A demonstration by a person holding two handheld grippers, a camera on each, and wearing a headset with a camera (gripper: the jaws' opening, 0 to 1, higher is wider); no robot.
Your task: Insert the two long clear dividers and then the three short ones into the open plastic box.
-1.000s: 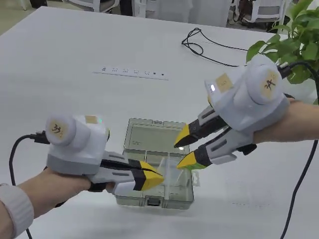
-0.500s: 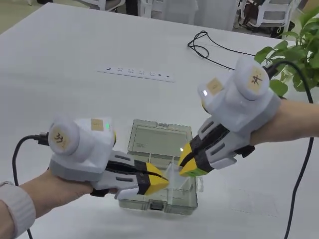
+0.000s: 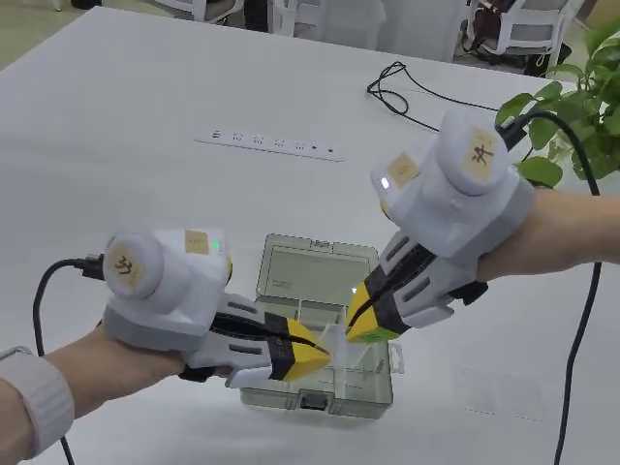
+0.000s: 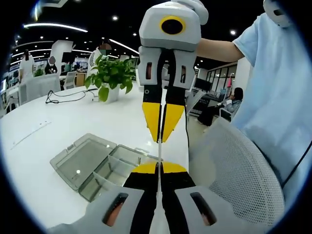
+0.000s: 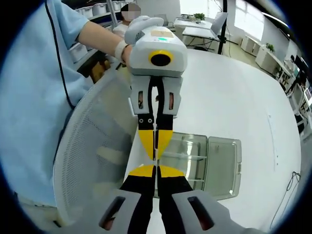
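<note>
Your left gripper (image 3: 308, 356) is clamped on a thin clear divider (image 3: 339, 342). Your right gripper (image 3: 361, 327) is pinched on the same piece from the opposite side, tips almost nose to nose. In both gripper views the divider runs edge-on from your own jaws straight into the other gripper's jaws, so I can't tell if it's a long or a short one. The open plastic box (image 3: 320, 395) sits directly below both sets of tips, with its lid (image 3: 315, 271) laid flat on the far side from you. In the left gripper view the box is down and left of your jaws. In the right gripper view it's behind and right of the tips. At least one clear partition (image 4: 108, 165) stands in the tray. The divider is over the tray; I can't tell whether it touches.
</note>
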